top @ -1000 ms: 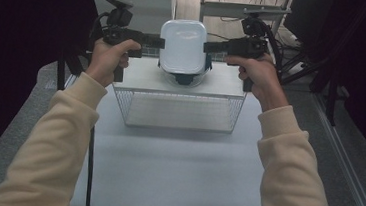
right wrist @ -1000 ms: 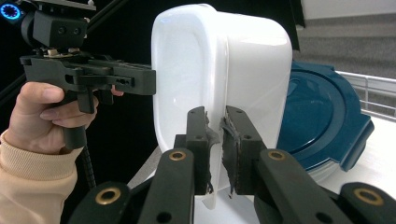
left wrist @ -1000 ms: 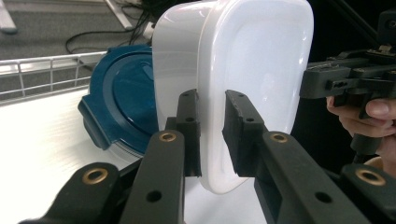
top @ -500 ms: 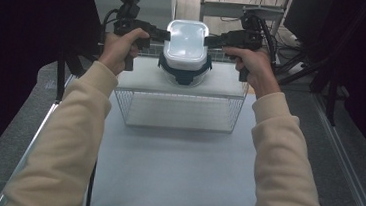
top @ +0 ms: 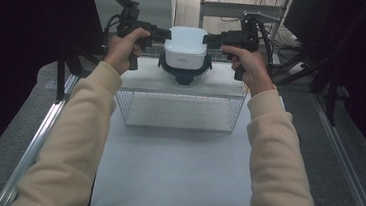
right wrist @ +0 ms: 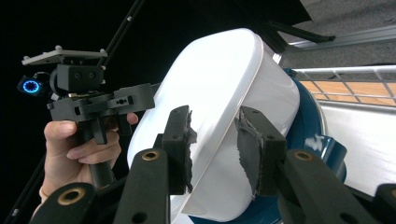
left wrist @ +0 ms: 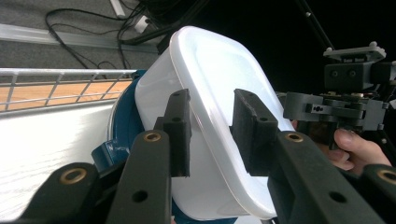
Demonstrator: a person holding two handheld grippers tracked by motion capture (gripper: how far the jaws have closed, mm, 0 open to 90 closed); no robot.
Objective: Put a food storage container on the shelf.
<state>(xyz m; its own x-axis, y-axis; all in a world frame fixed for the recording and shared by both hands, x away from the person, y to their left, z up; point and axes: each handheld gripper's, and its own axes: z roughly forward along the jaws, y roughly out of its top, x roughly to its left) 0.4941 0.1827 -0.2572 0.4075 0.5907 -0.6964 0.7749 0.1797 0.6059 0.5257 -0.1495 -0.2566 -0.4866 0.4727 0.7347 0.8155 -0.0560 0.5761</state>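
A white rounded box (top: 186, 45) sits on a dark blue bowl-shaped base (top: 183, 74), which rests on the white top of a wire rack (top: 138, 79). My left gripper (top: 164, 33) is at the box's left side and my right gripper (top: 209, 39) at its right. In the left gripper view the box's rim (left wrist: 210, 74) runs between the pads of my left gripper (left wrist: 211, 105) with a gap on each side. The right gripper view shows the same for my right gripper (right wrist: 214, 116) and the box (right wrist: 219, 70). Both pairs of jaws have just been opening.
The wire rack (top: 180, 110) stands at the far end of a white table board (top: 174, 177). Metal rails (top: 37, 140) run along both sides over grey floor. A shelf frame and cables (top: 261, 19) stand behind the rack.
Both hands have carried the box away from the person and down onto the rack top. Both grippers have loosened on its rim.
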